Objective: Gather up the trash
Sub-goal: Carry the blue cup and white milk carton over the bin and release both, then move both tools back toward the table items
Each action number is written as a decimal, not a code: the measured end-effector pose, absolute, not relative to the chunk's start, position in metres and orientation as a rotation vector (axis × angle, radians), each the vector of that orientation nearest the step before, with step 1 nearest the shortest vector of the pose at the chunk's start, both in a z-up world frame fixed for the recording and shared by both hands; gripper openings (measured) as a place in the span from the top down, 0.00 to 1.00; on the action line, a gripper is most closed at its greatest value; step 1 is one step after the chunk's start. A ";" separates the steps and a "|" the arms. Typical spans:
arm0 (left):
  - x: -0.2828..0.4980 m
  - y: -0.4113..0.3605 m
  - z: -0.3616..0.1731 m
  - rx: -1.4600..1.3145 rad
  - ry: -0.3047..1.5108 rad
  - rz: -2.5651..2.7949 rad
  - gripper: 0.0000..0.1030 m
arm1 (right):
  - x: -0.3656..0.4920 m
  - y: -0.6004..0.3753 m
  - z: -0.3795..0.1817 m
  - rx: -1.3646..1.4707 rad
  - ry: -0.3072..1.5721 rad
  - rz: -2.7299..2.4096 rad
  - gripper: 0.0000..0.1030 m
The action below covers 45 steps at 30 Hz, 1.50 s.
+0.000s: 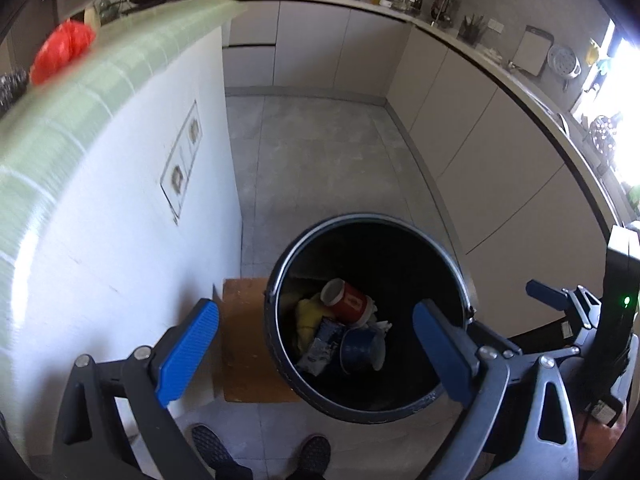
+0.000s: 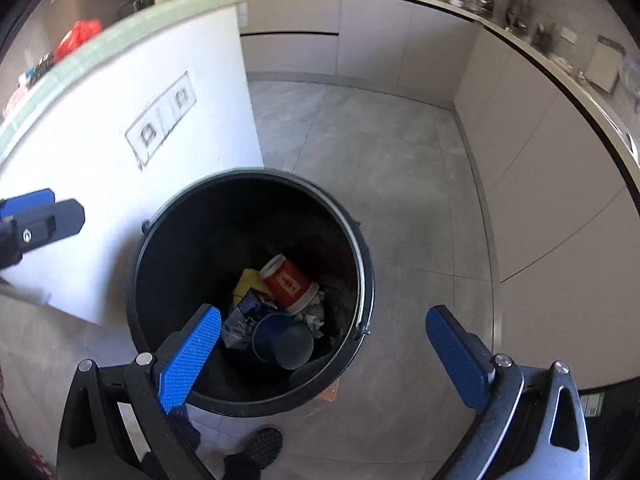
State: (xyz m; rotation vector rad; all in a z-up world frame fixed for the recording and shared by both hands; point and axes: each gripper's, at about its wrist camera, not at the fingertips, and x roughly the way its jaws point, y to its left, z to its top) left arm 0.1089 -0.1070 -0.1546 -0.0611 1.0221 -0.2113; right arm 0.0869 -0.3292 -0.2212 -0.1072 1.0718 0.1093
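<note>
A black round trash bin (image 1: pixel 276 344) (image 2: pixel 160 220) stands on the grey floor beside a white counter wall. Inside it lie a red paper cup (image 1: pixel 350 302) (image 2: pixel 289 282), a dark blue cup (image 1: pixel 360 350) (image 2: pixel 280 340), a blue-and-white wrapper (image 1: pixel 324 342) (image 2: pixel 244 318), something yellow (image 1: pixel 308 314) (image 2: pixel 246 280) and crumpled white paper (image 2: pixel 316 312). My left gripper (image 1: pixel 316 344) hangs open above the bin with nothing between its blue pads. My right gripper (image 2: pixel 324 352) is also open and empty over the bin's near rim. In the left wrist view the right gripper's fingers (image 1: pixel 546 294) show at the right edge.
A brown cardboard piece (image 1: pixel 244 340) lies on the floor under the bin, against the white wall (image 1: pixel 120 240). A red bag (image 1: pixel 62 50) sits on the green-tiled countertop. Cabinets (image 1: pixel 500 152) line the back and right. The person's dark shoes (image 1: pixel 260 452) stand near the bin.
</note>
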 end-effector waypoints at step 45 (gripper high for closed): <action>0.080 0.170 -0.024 -0.113 0.645 0.179 0.04 | 0.096 -0.120 -0.042 -0.075 0.761 0.220 0.00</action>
